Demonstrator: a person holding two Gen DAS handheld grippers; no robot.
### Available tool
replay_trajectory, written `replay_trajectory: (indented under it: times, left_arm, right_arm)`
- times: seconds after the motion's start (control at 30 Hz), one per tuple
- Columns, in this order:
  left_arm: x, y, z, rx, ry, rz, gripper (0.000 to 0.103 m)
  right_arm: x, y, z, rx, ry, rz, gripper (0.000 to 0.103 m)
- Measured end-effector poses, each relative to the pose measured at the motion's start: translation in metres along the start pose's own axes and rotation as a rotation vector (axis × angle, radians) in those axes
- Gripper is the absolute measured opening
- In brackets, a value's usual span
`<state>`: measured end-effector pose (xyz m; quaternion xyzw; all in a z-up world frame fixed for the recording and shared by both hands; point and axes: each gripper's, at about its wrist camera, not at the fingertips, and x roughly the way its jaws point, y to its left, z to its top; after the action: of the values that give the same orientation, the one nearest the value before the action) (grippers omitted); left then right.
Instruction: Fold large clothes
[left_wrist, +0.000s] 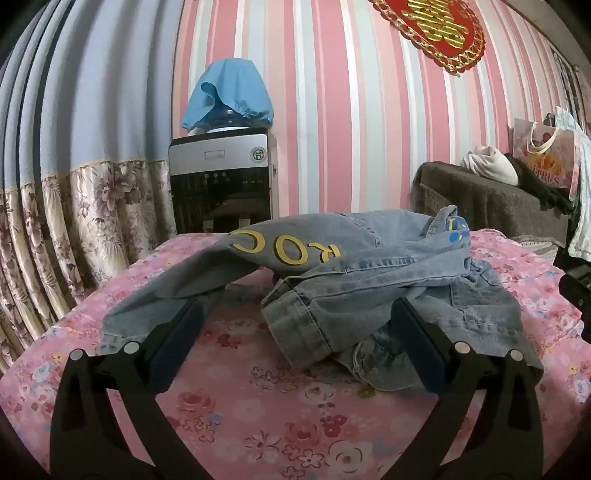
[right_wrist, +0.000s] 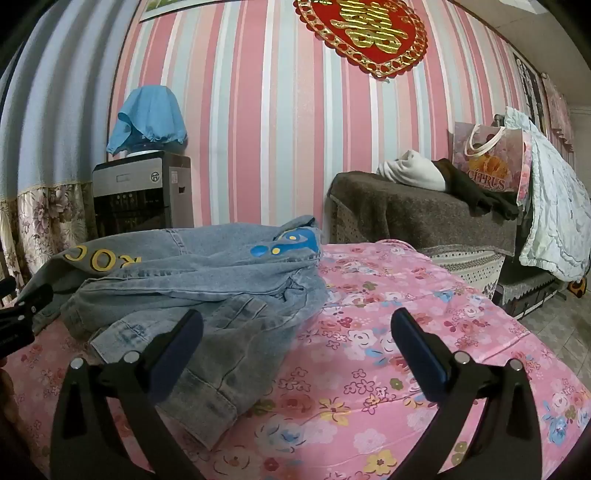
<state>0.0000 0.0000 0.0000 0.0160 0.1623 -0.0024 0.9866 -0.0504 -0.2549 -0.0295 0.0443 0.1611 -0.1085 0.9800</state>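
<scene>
Because the denim jacket (left_wrist: 369, 273) lies crumpled across the far half of the pink floral tabletop (left_wrist: 258, 424), its long axis running left to right with the lettered panel to the left, both tongs face it from the near edge. The left tongs (left_wrist: 295, 347), spread and empty, straddle a cuffed sleeve just ahead; the right tongs (right_wrist: 295, 347), likewise spread and empty, point mostly past its right hem. The left is judged nearer.
</scene>
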Motion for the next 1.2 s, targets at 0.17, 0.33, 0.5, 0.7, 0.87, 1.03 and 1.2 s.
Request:
replay_trajectory:
  times: [0.17,0.33,0.5,0.7,0.87,1.03,1.2]
  left_arm:
    - [0.0001,-0.0002,0.0,0.004,0.0,0.001,0.1]
    - [0.0005,0.0,0.0001,0.001,0.004,-0.001,0.1]
    - [0.0004,0.0001,0.0001,0.0,0.003,-0.001,0.1]
    - [0.0003,0.0002,0.0,-0.002,0.003,-0.002,0.1]
    - [0.0003,0.0003,0.0001,-0.003,0.004,-0.003,0.1]
    - [0.0003,0.0003,0.0001,-0.003,0.003,-0.003,0.1]
    - [0.0003,0.0003,0.0001,-0.004,0.003,-0.003,0.1]
  right_arm:
    - [-0.0008,-0.0005,0.0,0.004,-0.008,0.001,0.101]
    - [-0.0011,-0.0007,0.0001,0.003,-0.008,0.001,0.101]
    - [-0.0012,-0.0007,0.0001,0.003,-0.009,0.002,0.101]
    - [-0.0012,-0.0007,0.0002,0.003,-0.009,0.002,0.101]
    - [-0.0014,-0.0007,0.0003,0.002,-0.009,0.002,0.101]
    - [-0.0016,-0.0007,0.0004,0.002,-0.01,0.002,0.101]
    - [-0.0015,-0.0007,0.0005,0.002,-0.01,0.002,0.101]
